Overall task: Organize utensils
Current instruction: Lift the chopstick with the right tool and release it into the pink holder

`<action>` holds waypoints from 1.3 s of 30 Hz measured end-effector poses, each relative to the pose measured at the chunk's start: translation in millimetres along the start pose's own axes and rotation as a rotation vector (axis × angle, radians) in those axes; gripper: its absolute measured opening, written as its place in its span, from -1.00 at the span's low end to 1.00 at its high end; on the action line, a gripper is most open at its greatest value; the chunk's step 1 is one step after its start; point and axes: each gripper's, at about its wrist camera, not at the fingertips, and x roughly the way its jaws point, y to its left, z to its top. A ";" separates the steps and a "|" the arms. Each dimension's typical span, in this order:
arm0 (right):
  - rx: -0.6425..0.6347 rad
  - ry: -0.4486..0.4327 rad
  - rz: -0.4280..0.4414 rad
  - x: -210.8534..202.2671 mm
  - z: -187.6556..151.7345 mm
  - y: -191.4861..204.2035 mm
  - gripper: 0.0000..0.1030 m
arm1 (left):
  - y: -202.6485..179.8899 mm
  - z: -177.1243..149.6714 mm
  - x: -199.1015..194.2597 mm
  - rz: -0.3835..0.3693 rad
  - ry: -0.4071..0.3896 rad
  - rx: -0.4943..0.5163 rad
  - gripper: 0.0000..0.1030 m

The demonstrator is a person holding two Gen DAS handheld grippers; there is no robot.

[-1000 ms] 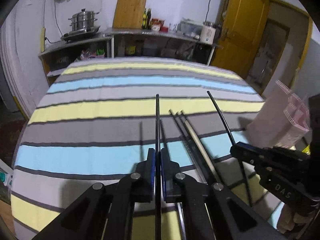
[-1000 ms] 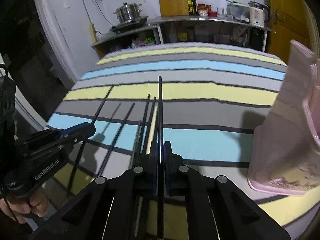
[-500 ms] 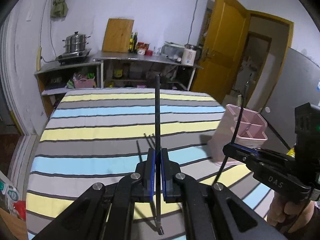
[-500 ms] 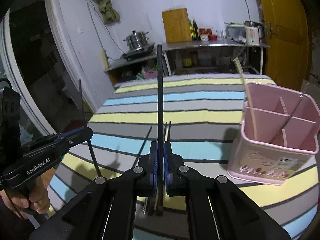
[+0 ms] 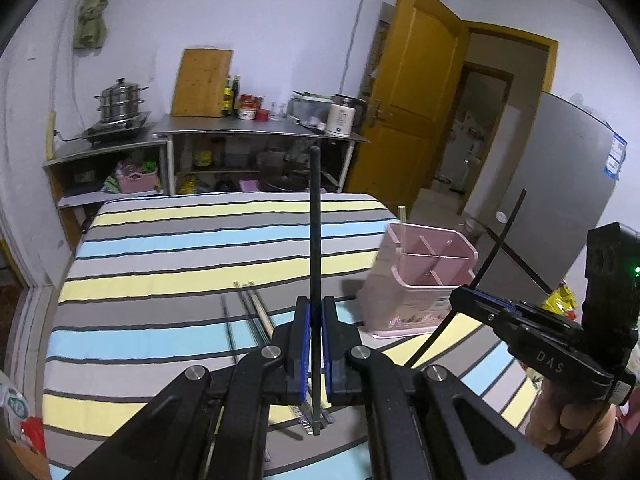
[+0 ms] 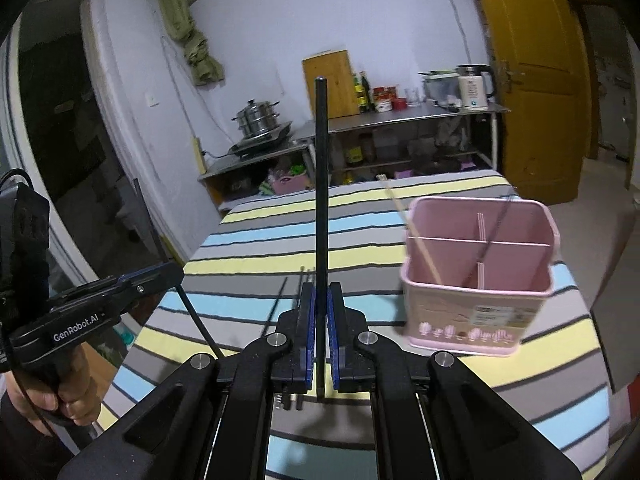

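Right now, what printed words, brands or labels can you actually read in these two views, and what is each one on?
"DAS" in pale letters on the body of the right gripper, seen from the left wrist view.
"GenRobot.AI" in white on the body of the left gripper, seen from the right wrist view.
White label on the pink utensil holder: too blurred to read.
Blue sticker on the grey refrigerator: too small to read.
Jars and bottles on the steel counter: labels unreadable.
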 end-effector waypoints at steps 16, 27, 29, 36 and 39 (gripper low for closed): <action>0.097 -0.168 -0.127 -56.6 51.1 -66.6 -0.89 | -88.1 92.9 32.3 -0.176 -0.096 0.061 -0.90; 0.118 -0.217 -0.158 -33.8 75.4 -89.2 -0.89 | -89.9 118.1 85.8 -0.170 -0.140 0.058 -0.90; 0.117 -0.206 -0.163 -26.0 72.7 -91.9 -0.89 | -86.5 113.6 99.2 -0.170 -0.125 0.055 -0.90; 0.108 -0.127 -0.186 6.7 54.3 -97.9 -0.89 | -72.4 89.4 132.3 -0.156 -0.062 0.042 -0.90; 0.116 -0.095 -0.188 14.8 46.1 -101.1 -0.89 | -67.2 81.7 140.6 -0.151 -0.041 0.039 -0.90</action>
